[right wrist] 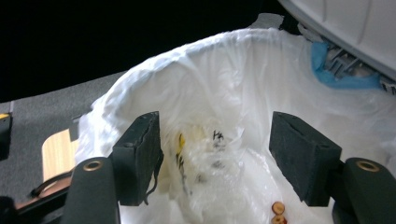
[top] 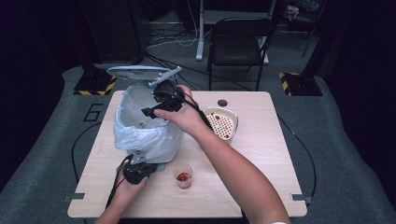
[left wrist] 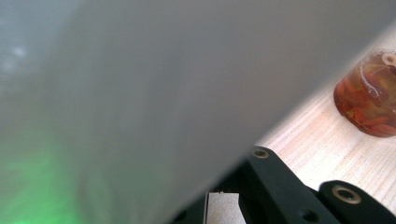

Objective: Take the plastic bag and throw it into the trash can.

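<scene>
A small bin lined with a white plastic bag stands on the wooden table, its grey lid tipped up at the back. My right gripper hovers over the bin's mouth; in the right gripper view it is open, with nothing between the pads. Below it in the bag lie a crumpled clear wrapper and a few red bits. My left gripper sits low against the front foot of the bin, shut; the bag's side hides most of its jaws.
A clear cup of red pieces stands just right of the left gripper. A white bowl with red specks sits to the right of the bin. A black chair stands beyond the table's far edge.
</scene>
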Motion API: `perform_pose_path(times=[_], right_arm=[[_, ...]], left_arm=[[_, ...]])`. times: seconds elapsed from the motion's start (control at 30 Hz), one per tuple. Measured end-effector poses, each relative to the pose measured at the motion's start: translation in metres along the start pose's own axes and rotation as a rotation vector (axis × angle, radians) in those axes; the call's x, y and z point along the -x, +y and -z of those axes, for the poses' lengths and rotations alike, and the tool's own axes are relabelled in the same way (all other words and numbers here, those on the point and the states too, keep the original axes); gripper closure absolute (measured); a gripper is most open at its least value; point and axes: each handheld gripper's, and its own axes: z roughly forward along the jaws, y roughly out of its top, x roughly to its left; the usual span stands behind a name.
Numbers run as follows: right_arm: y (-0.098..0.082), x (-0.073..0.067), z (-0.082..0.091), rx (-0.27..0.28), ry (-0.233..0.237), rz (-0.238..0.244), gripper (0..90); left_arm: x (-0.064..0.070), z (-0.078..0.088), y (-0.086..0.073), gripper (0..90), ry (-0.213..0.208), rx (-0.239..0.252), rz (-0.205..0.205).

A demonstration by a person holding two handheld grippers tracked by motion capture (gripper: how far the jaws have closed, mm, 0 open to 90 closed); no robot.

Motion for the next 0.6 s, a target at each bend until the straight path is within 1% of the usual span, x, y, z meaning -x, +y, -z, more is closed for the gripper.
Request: perform_pose_path(times=[0.03,0.07,0.1,0.17,0.2,0.23,0.37,0.47,0.5,0.53,0.57,0.6], right_arm=[[-0.004,-0.003,0.005,-0.007,0.002,0.018,35.7],[-0.004,-0.003,0.005,-0.007,0.002,0.018,35.7],[-0.009,-0.006,0.012,-0.004,0.014,0.026,36.4],[-0.013,-0.008,0.020,0.000,0.015,0.027,37.2],[-0.013,-0.008,0.020,0.000,0.015,0.027,37.2],[-0.018,-0.009,0.026,0.002,0.017,0.032,39.2],[-0.028,-0.007,0.037,-0.003,0.024,0.040,44.8],[-0.036,-0.003,0.044,0.001,0.028,0.039,48.1],[-0.039,-0.001,0.047,0.001,0.031,0.033,49.1],[-0.039,-0.001,0.047,0.001,0.031,0.033,49.1],[-0.044,0.002,0.053,0.001,0.031,0.025,51.2],[-0.044,0.002,0.053,0.001,0.031,0.025,51.2]], left_arm=[[0.000,0.000,0.000,90.0,0.001,-0.001,0.002],[0.000,0.000,0.000,90.0,0.001,-0.001,0.002],[0.000,-0.001,0.000,90.0,-0.006,0.010,0.008],[0.000,-0.001,0.000,90.0,-0.005,0.009,0.007],[0.000,-0.001,0.000,90.0,-0.005,0.009,0.007],[0.000,0.000,0.000,90.0,-0.002,0.006,0.005],[0.000,0.000,0.000,90.0,-0.001,0.006,0.006],[0.000,-0.001,-0.001,90.0,-0.006,0.012,0.010],[0.000,0.000,-0.001,90.0,0.005,0.006,0.011],[0.000,0.000,-0.001,90.0,0.005,0.006,0.011],[-0.001,0.000,0.000,90.0,0.011,0.001,-0.013],[-0.001,0.000,0.000,90.0,0.011,0.001,-0.013]])
